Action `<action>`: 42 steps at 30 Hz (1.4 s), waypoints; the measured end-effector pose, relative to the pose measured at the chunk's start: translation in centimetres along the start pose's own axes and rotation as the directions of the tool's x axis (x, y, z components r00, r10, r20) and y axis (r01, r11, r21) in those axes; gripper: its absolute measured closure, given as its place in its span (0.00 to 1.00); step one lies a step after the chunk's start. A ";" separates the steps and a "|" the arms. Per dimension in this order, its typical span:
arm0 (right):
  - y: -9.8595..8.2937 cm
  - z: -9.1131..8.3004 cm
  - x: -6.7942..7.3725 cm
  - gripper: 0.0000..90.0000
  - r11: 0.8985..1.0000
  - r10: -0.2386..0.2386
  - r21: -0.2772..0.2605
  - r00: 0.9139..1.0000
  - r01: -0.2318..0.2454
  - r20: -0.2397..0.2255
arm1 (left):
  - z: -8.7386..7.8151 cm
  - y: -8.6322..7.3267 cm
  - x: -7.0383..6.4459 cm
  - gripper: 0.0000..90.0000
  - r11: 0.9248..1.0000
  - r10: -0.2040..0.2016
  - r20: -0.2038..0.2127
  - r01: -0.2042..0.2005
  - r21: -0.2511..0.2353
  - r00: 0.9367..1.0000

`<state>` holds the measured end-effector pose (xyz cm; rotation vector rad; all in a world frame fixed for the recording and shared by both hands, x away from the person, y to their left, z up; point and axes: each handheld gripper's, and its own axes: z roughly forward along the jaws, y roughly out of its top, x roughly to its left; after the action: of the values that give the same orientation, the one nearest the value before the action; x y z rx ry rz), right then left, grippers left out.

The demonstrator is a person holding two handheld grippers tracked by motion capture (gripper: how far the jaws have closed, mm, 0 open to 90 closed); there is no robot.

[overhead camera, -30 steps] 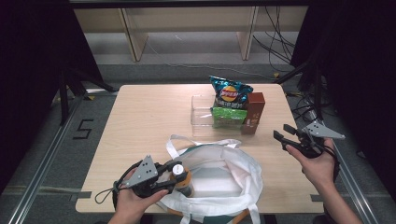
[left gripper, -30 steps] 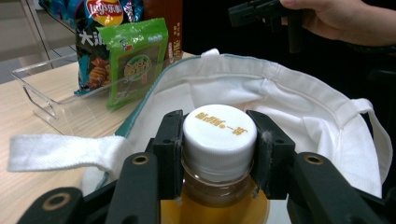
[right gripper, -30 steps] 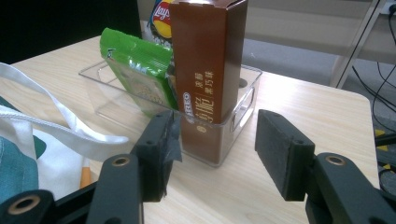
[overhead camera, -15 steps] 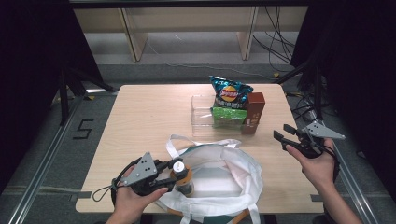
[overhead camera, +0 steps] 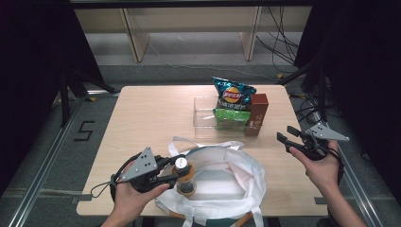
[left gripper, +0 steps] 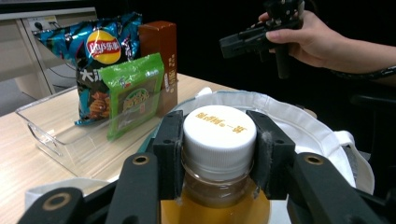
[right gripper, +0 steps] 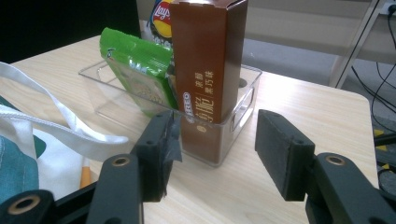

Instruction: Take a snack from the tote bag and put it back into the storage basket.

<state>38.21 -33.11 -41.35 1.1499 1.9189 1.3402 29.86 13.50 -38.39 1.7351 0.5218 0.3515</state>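
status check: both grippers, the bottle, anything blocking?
Left gripper shut on bottle at the cap, over the white bag. Right gripper open, holding nothing, facing the brown box. Nothing blocking.

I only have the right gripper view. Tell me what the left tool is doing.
Observer: The left tool is shut on a bottle of amber drink, gripping just under its white cap.
Operator: Say where that bottle sits.
Observer: In the high view it stands upright in the open mouth of the white tote bag, at the bag's left side.
Operator: Report what is behind the brown box in the bin.
Observer: A blue chip bag stands in the clear bin beside the brown box, behind the green packet.
Operator: Give my own tool's position.
Observer: The right tool hangs open off the table's right edge.
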 end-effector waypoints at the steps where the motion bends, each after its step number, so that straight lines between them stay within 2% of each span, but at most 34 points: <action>1: -0.1 0.1 0.0 0.54 1.000 -0.006 -0.010 1.000 0.006 0.009 | 0.0 0.1 0.1 0.65 1.000 0.004 0.000 -0.004 -0.001 1.000; 2: -0.1 0.1 0.1 0.54 1.000 0.005 -0.016 1.000 -0.005 0.011 | -0.1 0.3 0.1 0.65 1.000 0.000 0.001 0.000 -0.004 1.000; 6: 0.0 0.0 0.0 0.54 1.000 -0.003 -0.017 1.000 0.003 0.008 | -0.1 0.9 0.3 0.65 1.000 -0.007 0.007 0.007 -0.022 1.000; 10: 0.0 0.0 0.1 0.54 1.000 0.005 -0.010 1.000 -0.005 0.008 | 0.0 1.6 0.4 0.65 0.999 0.007 0.007 -0.007 -0.032 1.000; 11: 0.0 0.1 -0.2 0.54 1.000 -0.024 -0.017 1.000 0.024 0.006 | 0.0 1.8 0.4 0.65 0.999 0.008 0.009 -0.008 -0.035 1.000; 13: 0.0 0.0 -0.1 0.54 1.000 -0.008 -0.006 1.000 0.008 0.005 | 0.0 2.2 0.5 0.65 0.999 0.008 0.008 -0.008 -0.044 1.000; 16: 0.0 0.0 -0.3 0.54 0.999 -0.030 -0.013 1.000 0.030 0.000 | 0.0 2.7 0.7 0.65 0.998 0.012 0.008 -0.011 -0.054 1.000; 20: 0.0 0.0 -0.2 0.54 1.000 -0.017 -0.008 1.000 0.017 0.001 | 0.0 3.4 0.9 0.65 0.998 0.019 0.007 -0.019 -0.065 1.000; 24: 0.0 0.1 -0.3 0.54 0.999 -0.030 -0.013 1.000 0.030 0.006 | 0.0 4.0 1.2 0.65 0.997 0.024 0.005 -0.024 -0.075 1.000; 27: 0.0 0.1 -0.1 0.54 1.000 -0.012 -0.005 1.000 0.012 0.004 | 0.0 4.3 1.4 0.65 0.997 0.021 0.006 -0.021 -0.079 1.000; 32: -0.1 0.1 -0.3 0.54 1.000 -0.030 -0.009 1.000 0.030 0.001 | 0.1 4.8 1.6 0.65 0.996 0.014 0.010 -0.013 -0.085 1.000; 34: -0.1 0.2 -0.2 0.54 1.000 -0.010 -0.016 1.000 0.010 0.000 | 0.1 5.0 1.8 0.65 0.996 0.008 0.015 -0.007 -0.093 1.000; 35: -0.2 0.1 -0.3 0.54 1.000 -0.024 -0.014 1.000 0.024 0.000 | 0.1 5.2 1.9 0.65 0.996 0.008 0.017 -0.007 -0.093 1.000; 36: -0.2 0.1 -0.2 0.54 1.000 0.003 -0.009 1.000 -0.003 0.002 | 0.0 5.3 2.0 0.65 0.996 0.007 0.017 -0.006 -0.094 1.000; 38: -0.3 0.1 -0.4 0.54 1.000 -0.012 -0.014 1.000 0.012 0.006 | -0.1 5.6 2.3 0.65 0.995 0.003 0.019 -0.001 -0.101 1.000; 40: -0.4 0.1 -0.4 0.54 1.000 0.013 -0.001 1.000 -0.013 0.000 | -0.1 5.9 2.6 0.65 0.994 -0.002 0.017 0.004 -0.106 1.000; 42: -0.5 0.1 -0.5 0.54 1.000 0.009 0.001 1.000 -0.009 0.000 | -0.2 6.3 2.9 0.65 0.993 -0.003 0.018 0.005 -0.114 1.000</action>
<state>38.42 -33.60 -41.87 1.1598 1.9172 1.3443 33.22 14.10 -32.33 1.6254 0.4827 0.3558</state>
